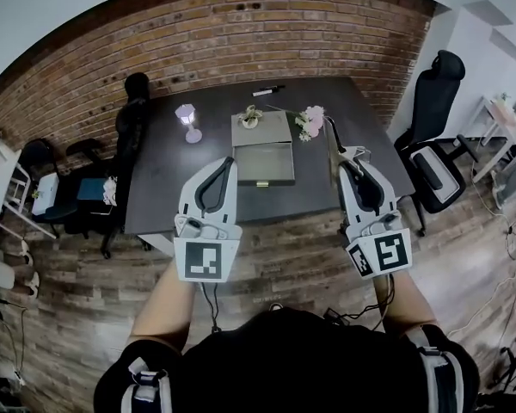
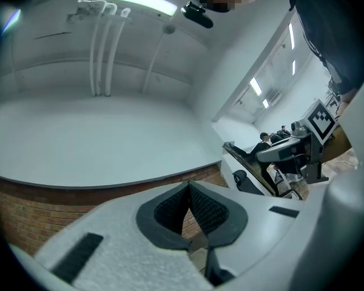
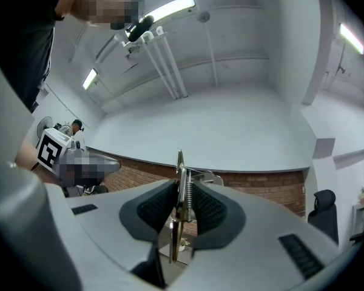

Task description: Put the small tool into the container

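- Although the task's thing is already in hand, it is not yet in the container. The right tool [image 3: 181, 190] is clamped on a thin metal spring-loaded implement [image 3: 179, 162], with its pads pressed on both flat sides and the tip standing out beyond them.
- From the head view the implement [image 1: 334, 140] juts toward the far side. It is over the near right part of the dark tabletop [image 1: 168, 170], just right of the grey open box [image 1: 275, 163].
- The left tool [image 2: 188, 190] has its jaws brought together on nothing. It hangs near the box's near left corner.
- As I judge it, the implement is light, stiff, smooth metal, so it could twist or slip between the pads. Because of the coil spring, a squeeze across its arms may flex it. A hold on the flat middle, as now, looks soundest.
- Counted:
  - one implement
  - one box, its lid open toward the far side
  - two tools
  - one small lamp [image 1: 187, 120]
  - one pen [image 1: 267, 90]
  - one bunch of pink flowers [image 1: 310, 120]
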Available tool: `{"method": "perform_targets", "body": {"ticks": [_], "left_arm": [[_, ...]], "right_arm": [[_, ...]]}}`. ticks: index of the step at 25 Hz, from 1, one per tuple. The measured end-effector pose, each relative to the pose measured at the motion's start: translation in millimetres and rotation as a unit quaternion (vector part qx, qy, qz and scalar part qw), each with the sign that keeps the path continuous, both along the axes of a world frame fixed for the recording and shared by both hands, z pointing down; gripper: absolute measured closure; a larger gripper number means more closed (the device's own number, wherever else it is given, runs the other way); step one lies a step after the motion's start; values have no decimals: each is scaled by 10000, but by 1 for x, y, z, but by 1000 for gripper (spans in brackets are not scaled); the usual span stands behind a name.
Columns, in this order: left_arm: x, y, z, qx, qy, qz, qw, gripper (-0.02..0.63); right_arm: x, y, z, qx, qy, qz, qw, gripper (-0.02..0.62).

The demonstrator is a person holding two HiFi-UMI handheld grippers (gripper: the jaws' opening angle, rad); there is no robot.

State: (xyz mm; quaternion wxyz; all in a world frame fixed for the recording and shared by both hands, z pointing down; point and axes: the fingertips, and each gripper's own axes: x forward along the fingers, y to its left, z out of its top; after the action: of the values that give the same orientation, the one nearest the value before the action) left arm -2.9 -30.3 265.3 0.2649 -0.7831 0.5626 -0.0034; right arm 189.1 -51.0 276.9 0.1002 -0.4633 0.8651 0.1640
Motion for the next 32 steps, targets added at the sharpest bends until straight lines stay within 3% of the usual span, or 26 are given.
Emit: {"method": "perform_targets", "body": {"ticks": [7,23,32], "left_arm": [[7,-30,-3,27,188,-9,9998,597],[14,-58,11,-194,61,38,9998,597],[-4,-105,25,-312,-36,103,9995,597]], "right_arm": [[1,-30,0,6,-19,-187,9998,511],[-9,-59,15,-190,80,-397,9990,511],[-32,-103,32,-341,112,-336,9988,511]]}}
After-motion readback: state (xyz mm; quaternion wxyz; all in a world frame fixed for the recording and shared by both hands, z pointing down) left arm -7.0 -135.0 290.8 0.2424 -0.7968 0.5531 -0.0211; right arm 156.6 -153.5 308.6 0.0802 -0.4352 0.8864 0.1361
